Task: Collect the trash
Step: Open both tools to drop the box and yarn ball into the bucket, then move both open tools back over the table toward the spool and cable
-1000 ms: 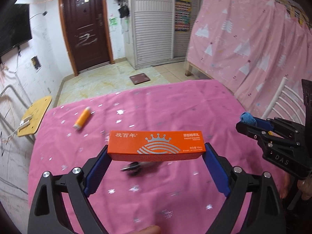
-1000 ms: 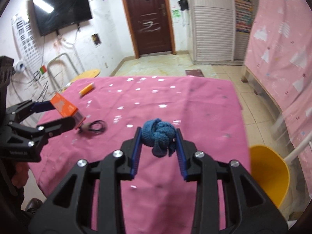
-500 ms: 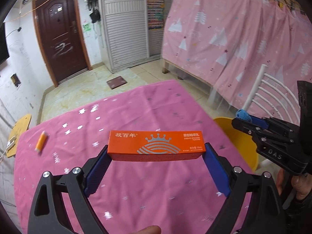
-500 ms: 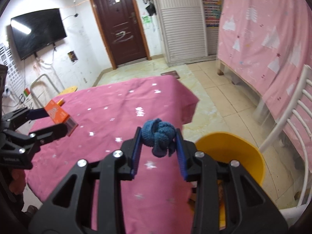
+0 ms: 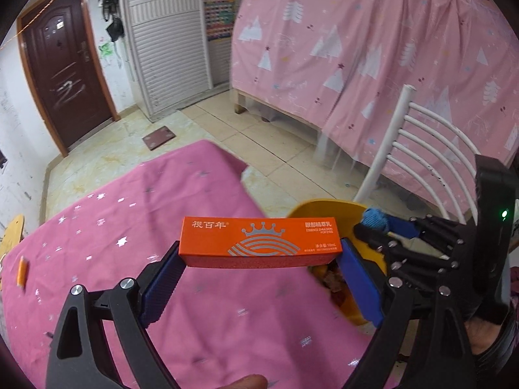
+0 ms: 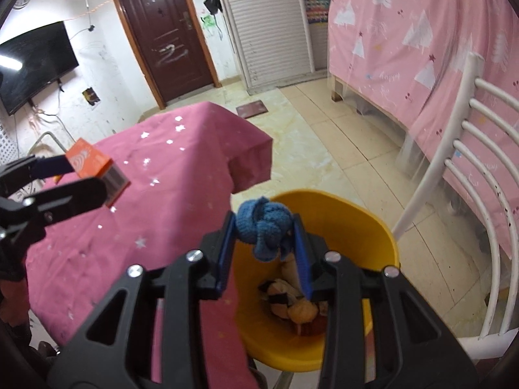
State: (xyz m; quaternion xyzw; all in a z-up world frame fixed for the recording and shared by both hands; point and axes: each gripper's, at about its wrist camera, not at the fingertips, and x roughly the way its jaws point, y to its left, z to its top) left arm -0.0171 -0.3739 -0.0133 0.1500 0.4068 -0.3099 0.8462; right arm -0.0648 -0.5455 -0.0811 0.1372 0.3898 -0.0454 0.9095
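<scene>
On my far left one small orange tube lies alone on the pink star-print tabletop, close to its left edge. My left gripper is clamped end to end on one orange box, held level above the tabletop just short of the right-hand edge; in the right wrist view that same box hangs over the cloth well left of the bin. The tabletop's far right corner drops off to bare tiled floor, which runs open toward the dark door, with one flat reddish mat lying on it. Hard against the tabletop's right edge stands one yellow bin, its mouth open upward and some trash already lying at the bottom. My right gripper sits over that mouth with one knotted blue cloth ball between the pads; the jaws have just been opening, and the ball looks only loosely held against them, so I cannot tell whether they still press it. Just right of the bin one white slatted chair hems in that side, and beyond it a pink patterned curtain closes the room's right.
</scene>
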